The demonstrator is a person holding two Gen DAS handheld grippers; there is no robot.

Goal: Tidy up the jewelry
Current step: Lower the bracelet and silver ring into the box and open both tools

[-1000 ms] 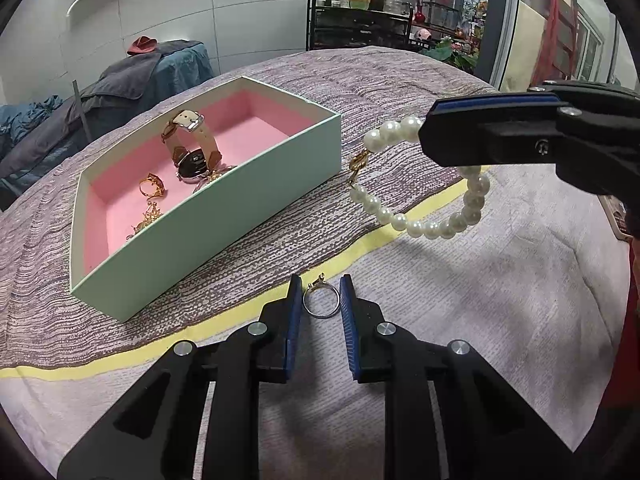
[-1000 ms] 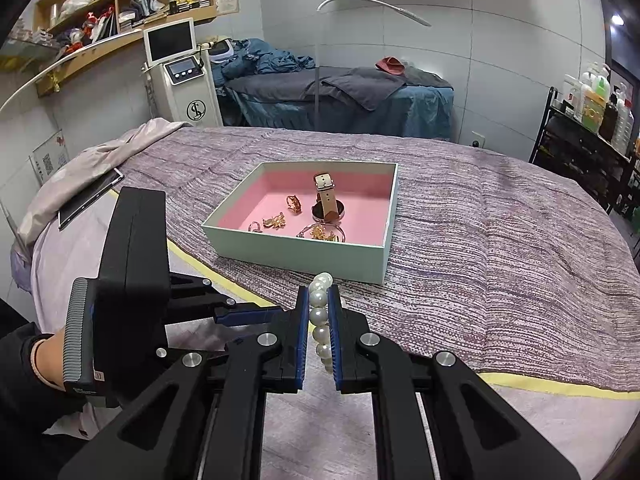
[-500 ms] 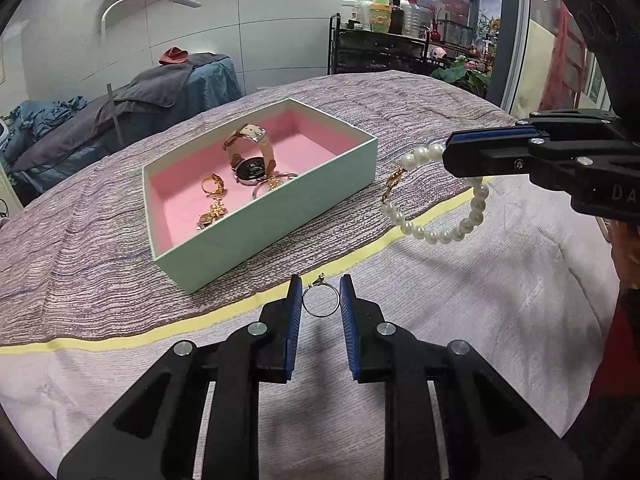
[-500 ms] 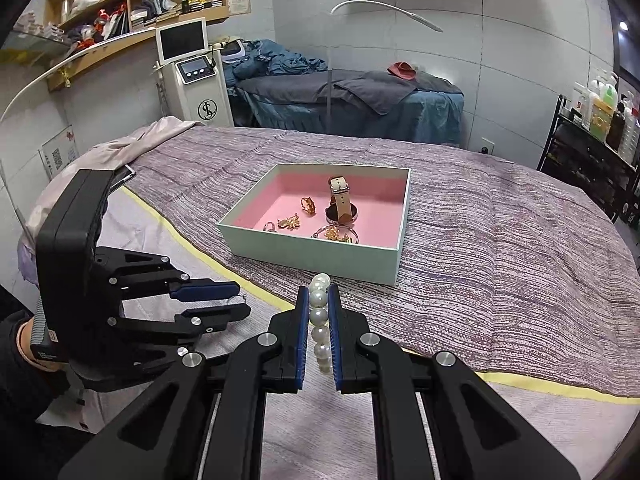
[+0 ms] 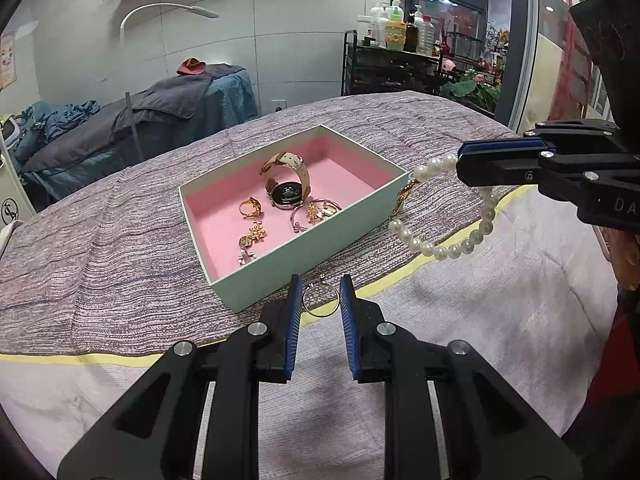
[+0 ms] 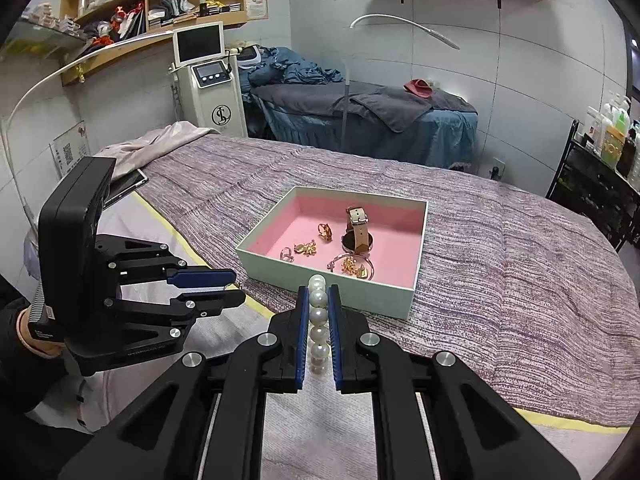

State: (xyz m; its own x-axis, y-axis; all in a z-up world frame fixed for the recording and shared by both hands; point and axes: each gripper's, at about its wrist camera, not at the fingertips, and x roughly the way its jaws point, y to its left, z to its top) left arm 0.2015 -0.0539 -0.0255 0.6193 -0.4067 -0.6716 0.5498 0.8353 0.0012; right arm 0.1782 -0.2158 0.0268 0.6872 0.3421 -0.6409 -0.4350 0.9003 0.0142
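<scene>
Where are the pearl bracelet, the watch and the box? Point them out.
pearl bracelet (image 5: 440, 252): left wrist view, bottom bead.
watch (image 5: 286, 194): left wrist view, dial.
box (image 6: 328, 293): right wrist view, near outer wall.

left wrist: faces box (image 5: 308, 256) | right wrist: same box (image 6: 332, 282), opposite side

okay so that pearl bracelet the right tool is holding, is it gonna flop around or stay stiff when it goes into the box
Probably floppy: the pearl bracelet sags in a loop below the right tool, which grips only a few beads. Its round beads look smooth, so it may slip if the grip eases. It will likely settle in a loose heap in the box.
</scene>
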